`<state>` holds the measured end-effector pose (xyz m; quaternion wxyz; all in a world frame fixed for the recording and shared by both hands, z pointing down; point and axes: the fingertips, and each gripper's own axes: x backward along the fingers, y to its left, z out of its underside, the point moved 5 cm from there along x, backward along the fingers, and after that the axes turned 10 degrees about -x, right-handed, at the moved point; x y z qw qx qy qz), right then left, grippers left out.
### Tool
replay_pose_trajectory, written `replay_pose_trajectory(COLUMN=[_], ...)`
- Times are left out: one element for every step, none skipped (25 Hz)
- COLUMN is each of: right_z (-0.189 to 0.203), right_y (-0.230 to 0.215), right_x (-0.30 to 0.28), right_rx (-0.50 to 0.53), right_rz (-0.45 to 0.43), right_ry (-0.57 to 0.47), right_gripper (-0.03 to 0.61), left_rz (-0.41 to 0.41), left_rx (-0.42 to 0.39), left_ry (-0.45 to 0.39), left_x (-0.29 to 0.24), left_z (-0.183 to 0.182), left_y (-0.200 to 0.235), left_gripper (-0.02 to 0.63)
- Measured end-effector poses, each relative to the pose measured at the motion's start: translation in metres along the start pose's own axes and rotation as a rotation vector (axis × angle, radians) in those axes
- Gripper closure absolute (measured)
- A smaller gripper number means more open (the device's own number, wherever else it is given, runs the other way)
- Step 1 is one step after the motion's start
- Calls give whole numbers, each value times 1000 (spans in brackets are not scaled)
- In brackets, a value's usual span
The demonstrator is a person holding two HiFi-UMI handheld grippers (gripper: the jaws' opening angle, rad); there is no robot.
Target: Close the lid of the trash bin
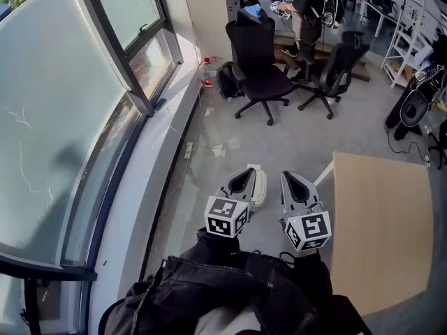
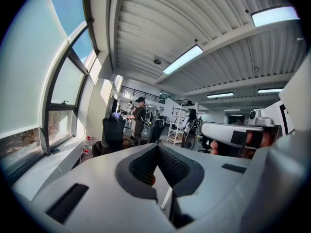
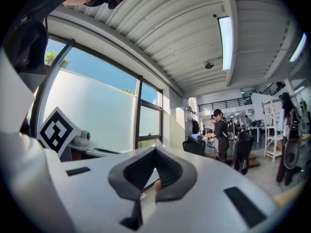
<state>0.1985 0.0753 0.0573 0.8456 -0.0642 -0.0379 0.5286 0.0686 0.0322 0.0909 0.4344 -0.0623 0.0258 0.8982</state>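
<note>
Left claw (image 1: 246,174) and right claw (image 1: 290,178), both closed and empty, near the trash bin (image 1: 260,188); its lid is probably light, so press its edge.

Trash bin (image 1: 259,189): small, white, with rounded corners.
Where: on the grey floor (image 1: 230,145), seen from steeply above in the head view; neither gripper view shows it.
Pose: it looks upright, though only its right side and far end show.
Lid (image 1: 253,167): a pale flat piece at the far edge, possibly raised; too small to be sure.
</note>
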Motion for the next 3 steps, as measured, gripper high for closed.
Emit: replay_pose_trajectory(right_z=[-1,-1,-2], right_y=[-1,-1,-2], right_x=[1,1,2], right_rx=[2,3,4], right_rz=[5,11,17], right_ry=[-10,-20,-29], right_gripper=[574,574,574], left_rz=[0,1,1], left_rx=[-1,-3,-5], left_ry=[0,-1,-2], left_x=[-1,-2,-2], left_z=[0,1,1], left_y=[0,0,0], left_gripper=[615,615,614])
